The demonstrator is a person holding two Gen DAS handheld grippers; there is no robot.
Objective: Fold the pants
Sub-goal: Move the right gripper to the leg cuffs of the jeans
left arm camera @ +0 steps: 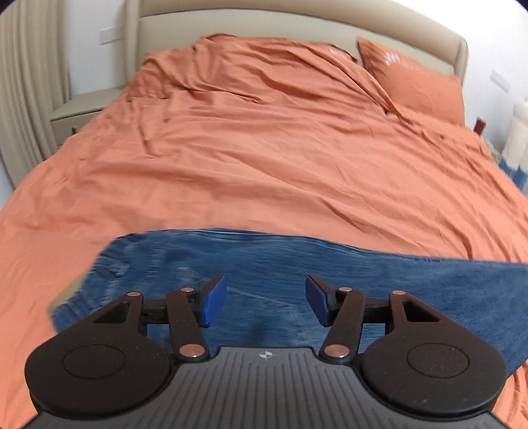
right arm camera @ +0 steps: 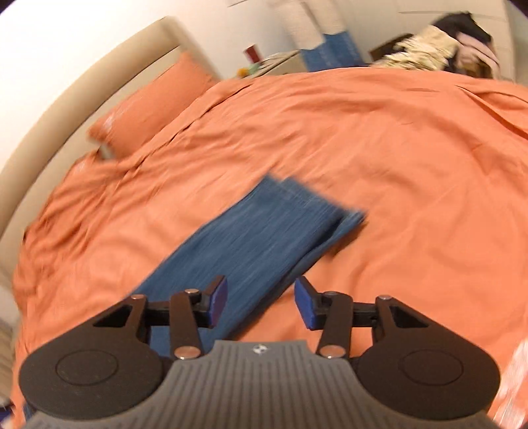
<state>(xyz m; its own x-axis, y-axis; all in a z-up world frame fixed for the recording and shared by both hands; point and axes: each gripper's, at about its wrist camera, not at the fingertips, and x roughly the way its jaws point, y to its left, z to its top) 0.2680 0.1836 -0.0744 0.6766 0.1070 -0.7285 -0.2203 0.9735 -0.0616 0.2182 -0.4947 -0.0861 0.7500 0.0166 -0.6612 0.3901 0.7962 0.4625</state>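
Note:
Blue denim pants [left arm camera: 330, 264] lie flat on an orange bedcover [left arm camera: 264, 148], stretched left to right in the left wrist view. My left gripper [left arm camera: 265, 302] hovers above them near the frayed waist end, jaws open, nothing between the blue pads [left arm camera: 214, 302]. In the right wrist view the pants [right arm camera: 264, 231] run diagonally away, both leg hems stacked at the far end. My right gripper [right arm camera: 260, 302] hangs over the near edge of the leg, open, with no cloth pinched between its pads [right arm camera: 305, 305]. Both views are motion-blurred.
A beige headboard [left arm camera: 297, 19] and an orange pillow [left arm camera: 412, 85] are at the bed's far end. A nightstand [left arm camera: 79, 112] and curtain stand at the left. Clothes [right arm camera: 445, 43] are piled beyond the bed's far side, beside another bedside table [right arm camera: 274, 62].

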